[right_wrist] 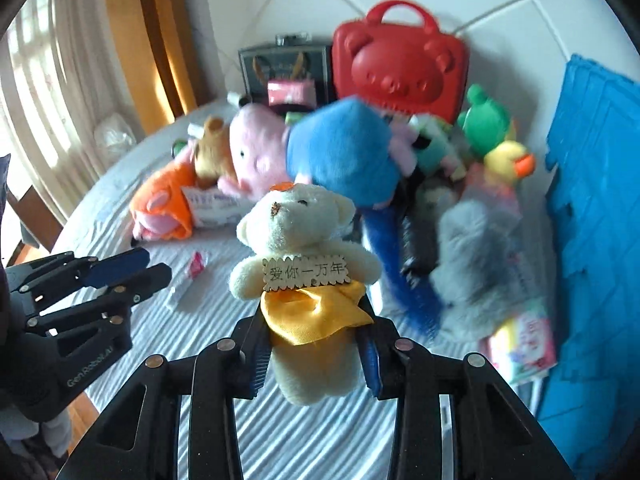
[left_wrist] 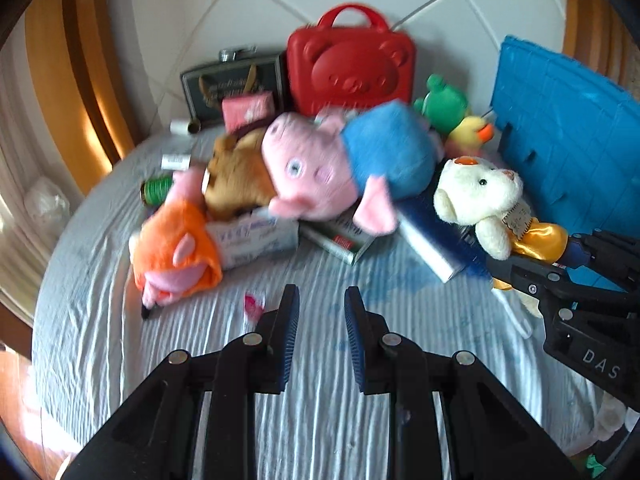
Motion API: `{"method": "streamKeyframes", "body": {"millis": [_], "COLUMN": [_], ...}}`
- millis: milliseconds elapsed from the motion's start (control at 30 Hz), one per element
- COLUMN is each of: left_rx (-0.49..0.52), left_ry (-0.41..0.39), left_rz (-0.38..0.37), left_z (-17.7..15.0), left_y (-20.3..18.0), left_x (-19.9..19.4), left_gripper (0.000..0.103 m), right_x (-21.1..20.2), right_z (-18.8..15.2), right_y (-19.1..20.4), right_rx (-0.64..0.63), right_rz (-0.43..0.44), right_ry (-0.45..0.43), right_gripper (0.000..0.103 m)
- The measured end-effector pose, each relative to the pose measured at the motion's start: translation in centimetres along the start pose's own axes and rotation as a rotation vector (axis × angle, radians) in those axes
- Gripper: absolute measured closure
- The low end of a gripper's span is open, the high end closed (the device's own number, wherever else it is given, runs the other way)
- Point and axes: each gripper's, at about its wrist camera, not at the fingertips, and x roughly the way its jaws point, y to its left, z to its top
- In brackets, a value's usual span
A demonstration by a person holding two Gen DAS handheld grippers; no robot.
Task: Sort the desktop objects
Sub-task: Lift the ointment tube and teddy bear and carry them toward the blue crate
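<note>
Clamped in the right claw (right_wrist: 314, 354): a cream teddy bear (right_wrist: 298, 236), pinched at the lower body just under its yellow satin bow so that head and wooden name tag stay upright and clear of the pads. Held above the striped cloth of the worktop (left_wrist: 280, 420), clear of the pile, likely for carrying off to wherever soft toys are being gathered. Left claw (left_wrist: 322, 320) nearly closed and empty, only a narrow gap between its pads, nothing between them, hovering over bare cloth. Behind, a heap awaiting sorting: pink pig in blue (left_wrist: 340, 164), orange plush (left_wrist: 176, 240), brown bear (left_wrist: 238, 172), green frog (left_wrist: 442, 102), small boxes beneath. Red bear-faced case (left_wrist: 352, 68) and blue crate (left_wrist: 568, 140) at the back and side, probably the destinations.
</note>
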Motion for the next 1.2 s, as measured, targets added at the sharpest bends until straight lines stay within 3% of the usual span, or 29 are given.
{"method": "streamKeyframes", "body": {"millis": [133,267,433,567,733,867,900,933,1000,1033,1067,1100,1167,1200], "left_rx": [0.035,0.018,-0.045,-0.097,-0.106,-0.102,-0.1,-0.099,-0.075,-0.074,-0.09,-0.128,-0.092,-0.084], "left_ry": [-0.076,-0.078,0.066,0.199,0.207,0.23,0.261,0.229,0.208,0.205,0.201,0.196,0.189,0.186], "left_rz": [-0.023,0.011,0.074,0.088,0.017,0.009,0.013,0.005,0.035,0.05,0.045,0.019,0.022,0.026], "left_z": [1.9,2.7,0.5,-2.7,-4.2,-4.4,-4.7,-4.9,-5.4,-5.7,-5.9,-6.2,-6.4,-6.5], "left_y": [-2.2,-2.3,1.8,5.6,7.4,8.1,8.4,8.6,8.6,8.8,9.2,9.8,9.4,9.2], "left_x": [-2.4,-2.5,2.7,7.3,10.2,13.0,14.0,14.1,14.6,14.9,15.1,15.3,15.6,15.7], "left_gripper": [0.08,0.08,0.079,0.079,0.079,0.079,0.076,0.072,0.043,0.038,0.032,0.032,0.031,0.037], "right_x": [-3.1,-3.9,-0.5,5.1,10.7,13.8,13.9,14.0,14.1,14.1,14.1,13.9,13.7,13.7], "right_z": [1.2,1.2,-0.6,-2.9,-4.9,-5.7,-5.7,-5.8,-5.8,-5.9,-5.9,-6.1,-6.3,-6.3], "right_y": [-1.1,-1.9,-2.8,-2.6,-1.3,-0.3,0.0,0.2,0.3,0.3,0.2,0.2,0.0,0.0], "right_rx": [0.003,0.003,0.04,0.069,0.084,0.099,0.089,0.083,0.091,0.1,0.102,0.105,0.111,0.109], "right_rz": [-0.031,-0.053,-0.005,0.032,0.036,0.02,-0.001,-0.008,-0.004,-0.011,-0.018,-0.03,-0.038,-0.049], "right_ry": [-0.087,-0.092,0.016,0.147,0.243,0.28,0.259,0.259,0.257,0.258,0.256,0.252,0.249,0.25], "right_gripper": [0.066,0.066,0.066,0.066,0.066,0.062,0.062,0.058,0.045,0.036,0.035,0.035,0.035,0.035]}}
